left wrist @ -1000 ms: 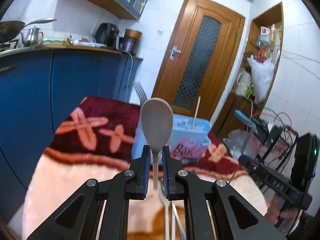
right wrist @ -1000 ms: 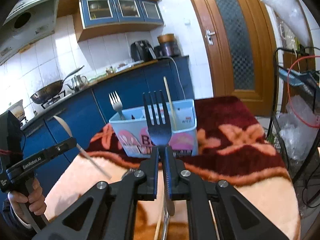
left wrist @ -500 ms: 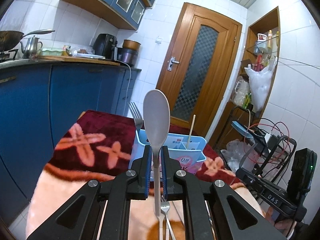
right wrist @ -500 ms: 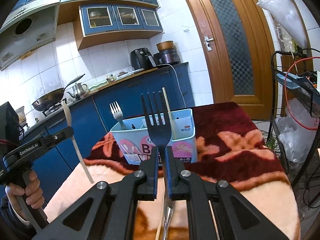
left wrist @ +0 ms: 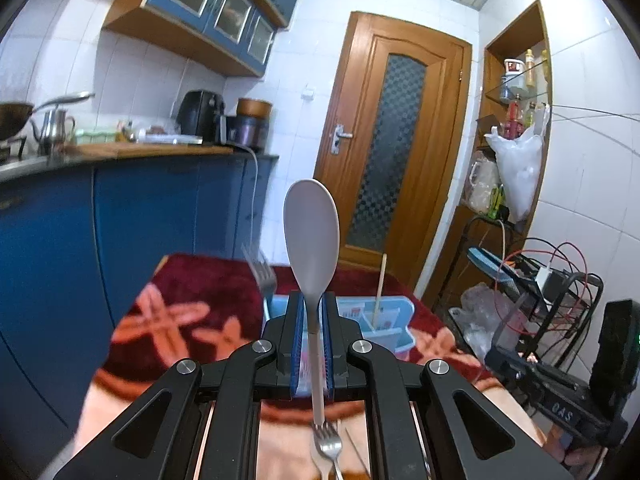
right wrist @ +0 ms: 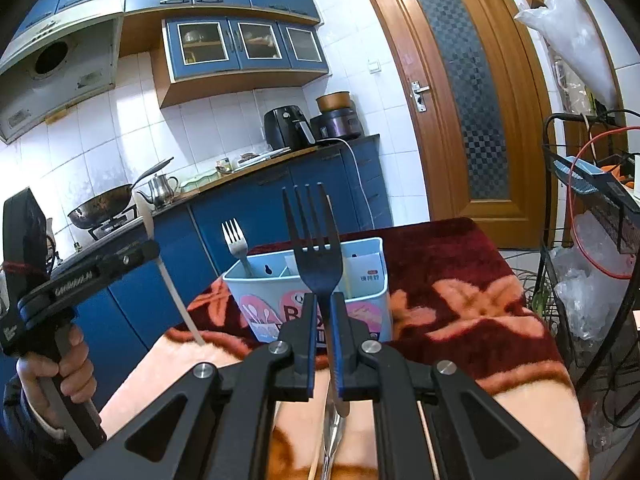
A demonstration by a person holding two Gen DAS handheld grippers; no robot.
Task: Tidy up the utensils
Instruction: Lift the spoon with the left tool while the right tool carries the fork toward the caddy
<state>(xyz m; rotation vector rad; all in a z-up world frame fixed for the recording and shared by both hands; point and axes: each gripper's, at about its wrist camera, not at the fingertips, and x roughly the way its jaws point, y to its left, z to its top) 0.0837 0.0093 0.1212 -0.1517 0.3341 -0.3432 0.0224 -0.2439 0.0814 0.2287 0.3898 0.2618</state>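
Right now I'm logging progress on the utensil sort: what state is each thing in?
Left claw: shut on the gray spoon.
Gray spoon: held upright, bowl up.
Right claw: shut on the black fork.
Black fork: held upright, tines up.
Blue caddy: upright on the blanket.
Silver fork: standing in the caddy, tines up.
Chopstick: standing in the caddy.
Door: closed.

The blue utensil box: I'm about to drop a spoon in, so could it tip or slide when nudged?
The box is probably light, thin plastic holding only a fork and a chopstick, so a nudge may shift it. Its wide base likely resists tipping, and the plush blanket should curb sliding.
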